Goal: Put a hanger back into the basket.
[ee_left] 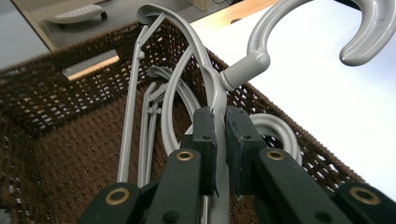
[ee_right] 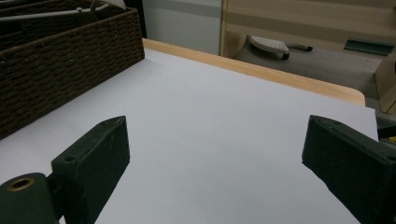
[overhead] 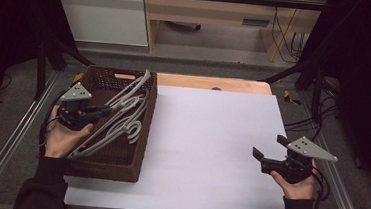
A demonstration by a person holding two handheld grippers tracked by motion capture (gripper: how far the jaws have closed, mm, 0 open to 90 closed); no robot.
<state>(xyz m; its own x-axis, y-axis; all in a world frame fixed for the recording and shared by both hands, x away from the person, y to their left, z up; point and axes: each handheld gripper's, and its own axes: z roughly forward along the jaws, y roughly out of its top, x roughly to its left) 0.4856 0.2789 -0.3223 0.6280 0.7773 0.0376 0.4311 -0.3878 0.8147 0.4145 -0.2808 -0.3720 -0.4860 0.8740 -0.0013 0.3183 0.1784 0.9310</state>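
A dark brown wicker basket (overhead: 136, 130) stands at the table's left and holds several grey plastic hangers (overhead: 122, 114). Over the basket, my left gripper (overhead: 107, 110) is shut on one grey hanger (ee_left: 215, 88), its pads (ee_left: 205, 135) pinching the neck just below the hook. That hanger's hook (ee_left: 364, 37) curls up to the right in the left gripper view. More hangers (ee_left: 149, 135) lie beneath in the basket (ee_left: 70, 130). My right gripper (overhead: 268, 151) rests at the table's right with jaws wide apart and nothing between them; its pads (ee_right: 100, 154) frame bare white surface.
A white sheet (overhead: 210, 146) covers the table; a strip of wood tabletop (overhead: 210, 83) shows at its far edge. The basket's woven wall (ee_right: 60, 60) stands at the left of the right gripper view. Metal frame rails (overhead: 15, 136) run along both sides of the table.
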